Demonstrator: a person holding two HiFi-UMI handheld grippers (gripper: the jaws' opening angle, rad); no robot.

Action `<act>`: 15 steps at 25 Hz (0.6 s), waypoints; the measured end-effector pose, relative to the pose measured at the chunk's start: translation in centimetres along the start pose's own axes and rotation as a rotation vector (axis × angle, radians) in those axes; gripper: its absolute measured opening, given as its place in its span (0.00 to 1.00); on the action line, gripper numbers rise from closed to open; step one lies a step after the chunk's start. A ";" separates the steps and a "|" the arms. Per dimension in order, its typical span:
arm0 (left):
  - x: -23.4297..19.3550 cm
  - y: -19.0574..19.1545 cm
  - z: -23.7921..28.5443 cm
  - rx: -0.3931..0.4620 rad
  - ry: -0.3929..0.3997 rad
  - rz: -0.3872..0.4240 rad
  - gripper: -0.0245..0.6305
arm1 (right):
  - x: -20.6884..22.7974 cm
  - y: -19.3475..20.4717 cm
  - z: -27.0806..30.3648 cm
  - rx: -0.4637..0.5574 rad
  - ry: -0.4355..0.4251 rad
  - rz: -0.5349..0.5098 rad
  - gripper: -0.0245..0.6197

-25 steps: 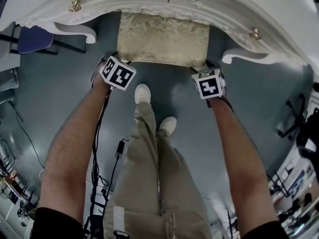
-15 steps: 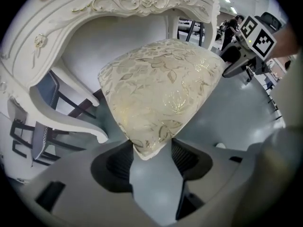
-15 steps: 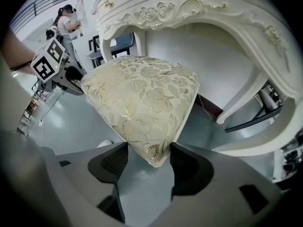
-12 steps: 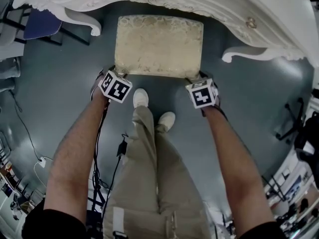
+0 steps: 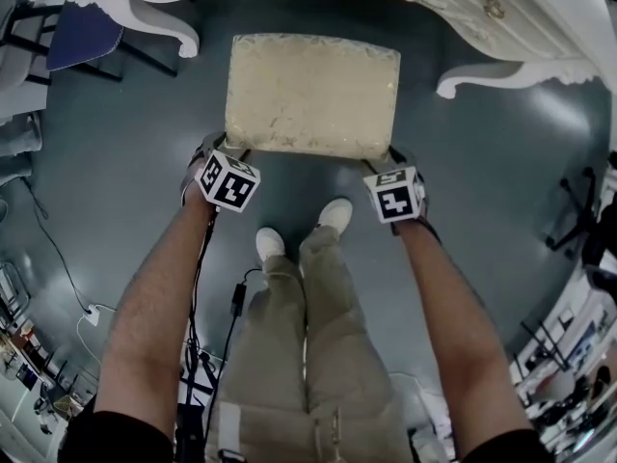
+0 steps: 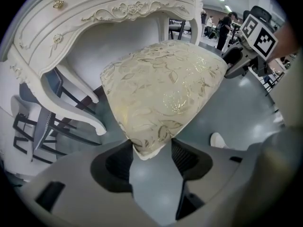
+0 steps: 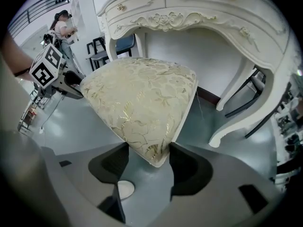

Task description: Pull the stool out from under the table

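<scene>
The stool, a cream cushion with a gold leaf pattern, stands on the grey floor just in front of the white carved table. My left gripper has the stool's near left corner between its jaws, and my right gripper has the near right corner. In the left gripper view the stool corner fills the gap of the left gripper, touching both pads. In the right gripper view the stool corner sits likewise in the right gripper. Both grippers' jaws have just been closing on their corners.
The table's curved legs flank the stool. The person's shoes stand just behind the grippers. Cables trail on the floor at left. A dark chair is upper left, another at right.
The stool and both grippers have slid toward the person, and the whole seat now shows clear of the table's edge. The person's feet have stepped back.
</scene>
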State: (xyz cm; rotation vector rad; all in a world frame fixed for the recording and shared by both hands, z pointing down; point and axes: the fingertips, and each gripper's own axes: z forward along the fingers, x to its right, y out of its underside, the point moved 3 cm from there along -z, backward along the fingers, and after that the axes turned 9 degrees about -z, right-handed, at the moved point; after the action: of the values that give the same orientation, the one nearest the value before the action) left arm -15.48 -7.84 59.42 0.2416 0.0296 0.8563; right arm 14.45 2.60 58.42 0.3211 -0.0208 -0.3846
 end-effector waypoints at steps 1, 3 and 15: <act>0.0 0.1 -0.1 0.015 0.003 0.002 0.42 | -0.1 0.2 0.0 0.005 0.006 0.000 0.46; 0.2 0.2 -0.6 0.066 0.014 -0.026 0.42 | -0.2 0.6 -0.3 0.019 0.013 0.029 0.46; 1.8 -3.3 -19.7 0.697 0.054 -0.270 0.06 | -4.5 -5.5 -15.8 0.478 0.197 0.210 0.05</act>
State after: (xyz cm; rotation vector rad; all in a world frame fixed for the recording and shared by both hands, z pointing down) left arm -14.29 -4.62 39.62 0.8482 0.4072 0.5563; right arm 9.53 4.20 41.90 0.8213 0.0469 -0.1331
